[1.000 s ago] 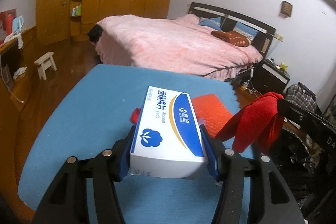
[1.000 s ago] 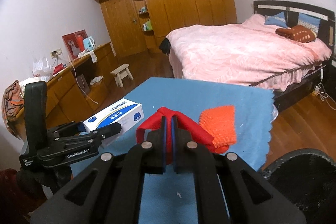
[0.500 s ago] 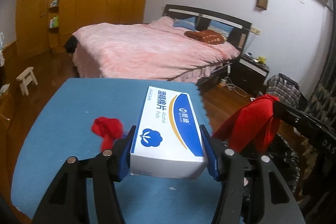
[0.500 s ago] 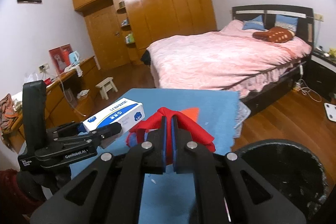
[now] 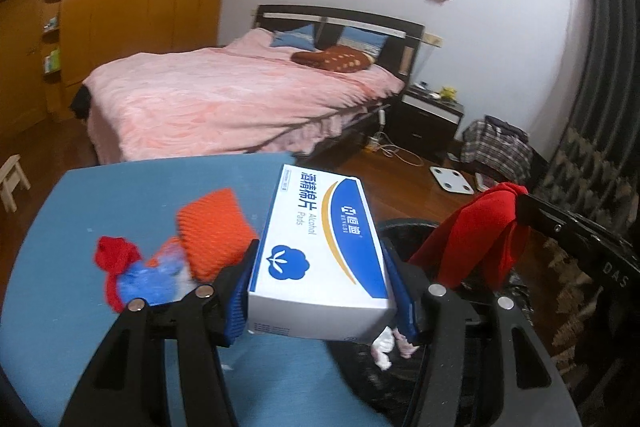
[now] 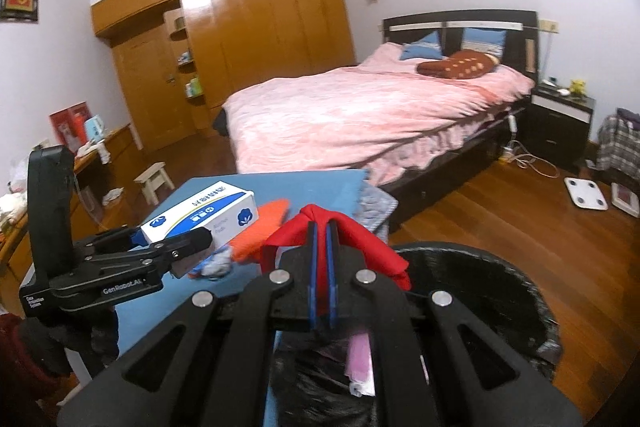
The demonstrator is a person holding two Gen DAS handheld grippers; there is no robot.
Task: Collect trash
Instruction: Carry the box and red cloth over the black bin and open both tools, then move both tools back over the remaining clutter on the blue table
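Left gripper [image 5: 320, 279] is clamped on a white and blue box of alcohol pads [image 5: 320, 247], sitting dead center in the left wrist view with its blue pads [image 5: 236, 299] squeezing both long sides. The right gripper [image 6: 320, 251] is pinched tight on a red cloth [image 6: 360, 239], which drapes over both sides of the closed fingers in the middle of the right wrist view. Below that, lower right of the frame, there's the black bin [image 6: 500, 291] with a bag liner and some pink and white scraps inside. On the blue table [image 5: 120, 187], left of the box, an orange knitted piece [image 5: 212, 227], a small red scrap [image 5: 114, 259] and some blue-white crumpled stuff [image 5: 152, 279] lie bunched together.
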